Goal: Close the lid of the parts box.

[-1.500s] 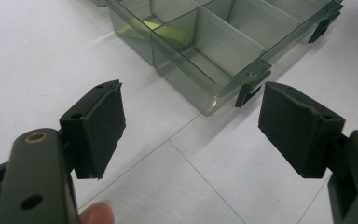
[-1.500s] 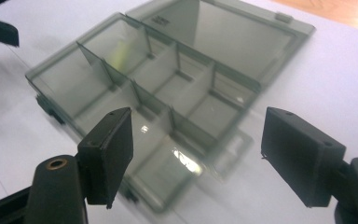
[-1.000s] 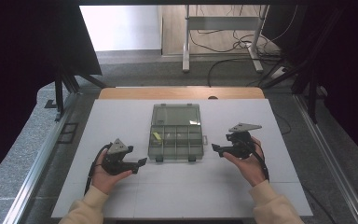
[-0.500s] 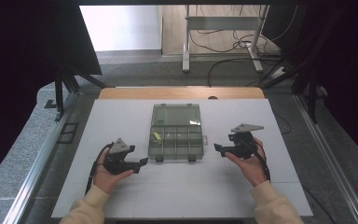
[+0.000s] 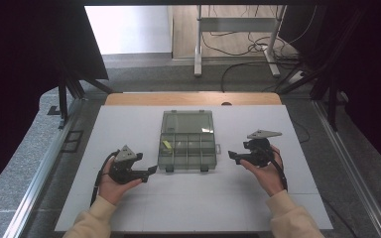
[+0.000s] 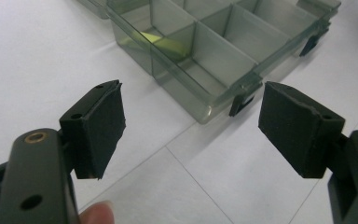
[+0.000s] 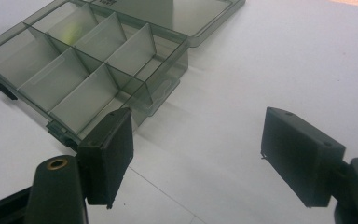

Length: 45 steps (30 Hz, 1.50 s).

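Note:
A clear grey compartment box (image 5: 187,148) lies open in the middle of the white table, its lid (image 5: 187,122) folded back flat on the far side. One compartment on its left holds a small yellow-green piece (image 5: 166,144) (image 6: 161,41). My left gripper (image 5: 151,170) rests on the table left of the box, open, its jaws pointing at the box's near corner (image 6: 205,109) with nothing between them. My right gripper (image 5: 232,156) sits to the right of the box, also open and empty, with the box's side (image 7: 158,100) just beyond its left pad (image 7: 114,151).
The white table top (image 5: 193,203) is bare around the box. A wooden strip (image 5: 193,98) runs along its far edge. Metal rails (image 5: 39,173) flank both sides. Beyond the table stand a metal frame (image 5: 235,29) and loose cables on the floor.

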Each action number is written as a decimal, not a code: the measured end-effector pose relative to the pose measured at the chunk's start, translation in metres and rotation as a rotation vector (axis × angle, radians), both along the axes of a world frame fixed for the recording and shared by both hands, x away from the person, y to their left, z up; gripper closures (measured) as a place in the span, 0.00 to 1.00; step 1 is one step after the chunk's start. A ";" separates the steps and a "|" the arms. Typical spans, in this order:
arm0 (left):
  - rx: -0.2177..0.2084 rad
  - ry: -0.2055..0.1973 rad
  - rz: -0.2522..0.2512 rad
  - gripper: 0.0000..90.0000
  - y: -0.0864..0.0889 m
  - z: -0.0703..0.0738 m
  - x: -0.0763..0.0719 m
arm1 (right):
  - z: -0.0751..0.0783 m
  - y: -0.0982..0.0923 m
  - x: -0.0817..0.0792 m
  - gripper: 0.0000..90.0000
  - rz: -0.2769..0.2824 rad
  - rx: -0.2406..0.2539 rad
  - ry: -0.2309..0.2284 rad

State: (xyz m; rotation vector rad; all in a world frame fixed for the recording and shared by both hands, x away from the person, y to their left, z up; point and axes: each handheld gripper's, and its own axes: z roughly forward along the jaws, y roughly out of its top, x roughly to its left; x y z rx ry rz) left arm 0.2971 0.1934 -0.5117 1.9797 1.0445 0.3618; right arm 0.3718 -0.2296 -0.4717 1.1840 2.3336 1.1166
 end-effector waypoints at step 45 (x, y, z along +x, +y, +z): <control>-0.099 0.113 -0.018 0.23 -0.014 0.034 0.090 | 0.019 0.049 0.050 0.29 0.037 -0.002 -0.024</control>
